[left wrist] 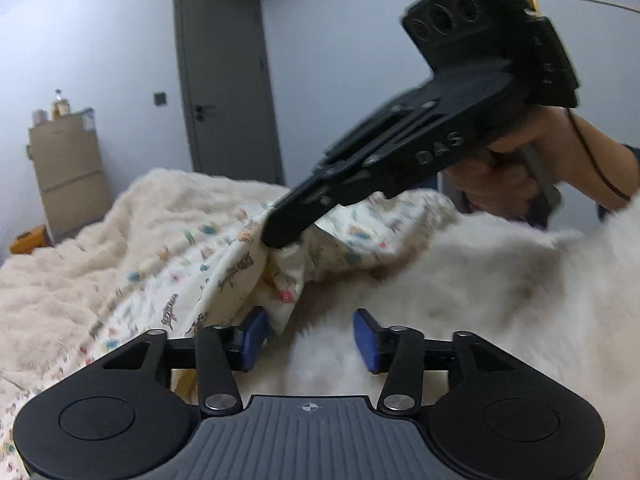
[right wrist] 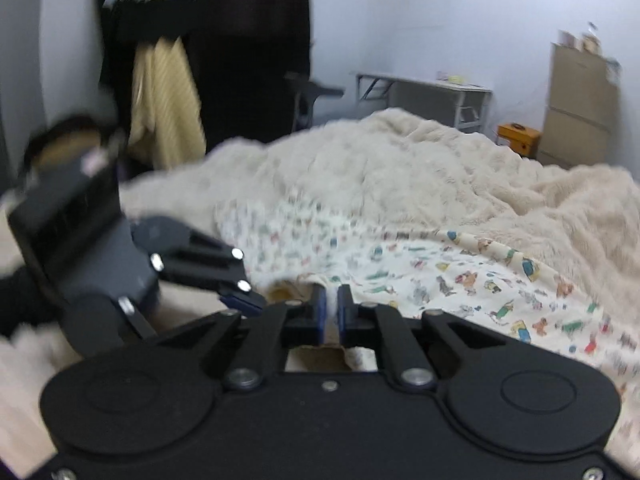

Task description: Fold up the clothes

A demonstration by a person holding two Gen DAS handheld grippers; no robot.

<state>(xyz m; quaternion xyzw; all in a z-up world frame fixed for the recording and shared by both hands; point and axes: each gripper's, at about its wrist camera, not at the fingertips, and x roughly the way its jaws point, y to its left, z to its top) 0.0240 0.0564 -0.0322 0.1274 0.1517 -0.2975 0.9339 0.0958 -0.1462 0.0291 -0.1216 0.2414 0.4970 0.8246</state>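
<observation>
A cream garment (left wrist: 224, 264) printed with small cartoon figures lies spread on a fluffy cream blanket (left wrist: 120, 232) on a bed. My right gripper (right wrist: 331, 308) is shut on a raised fold of the printed garment (right wrist: 460, 280), with white fabric pinched between its blue pads. The left wrist view shows that right gripper (left wrist: 276, 236) from the side, its tip lifting the cloth into a peak. My left gripper (left wrist: 310, 340) is open just below that peak; the cloth's hanging edge is beside its left pad, and no cloth is pressed. Its fingers (right wrist: 208, 264) show at the left of the right wrist view.
A hand (left wrist: 512, 168) grips the right tool's handle. Beyond the bed are a grey door (left wrist: 228, 92), stacked cardboard boxes (right wrist: 580, 112), an orange box (right wrist: 518, 136) and a folding desk (right wrist: 432, 92). Dark clothes and a yellow towel (right wrist: 164, 100) hang at left.
</observation>
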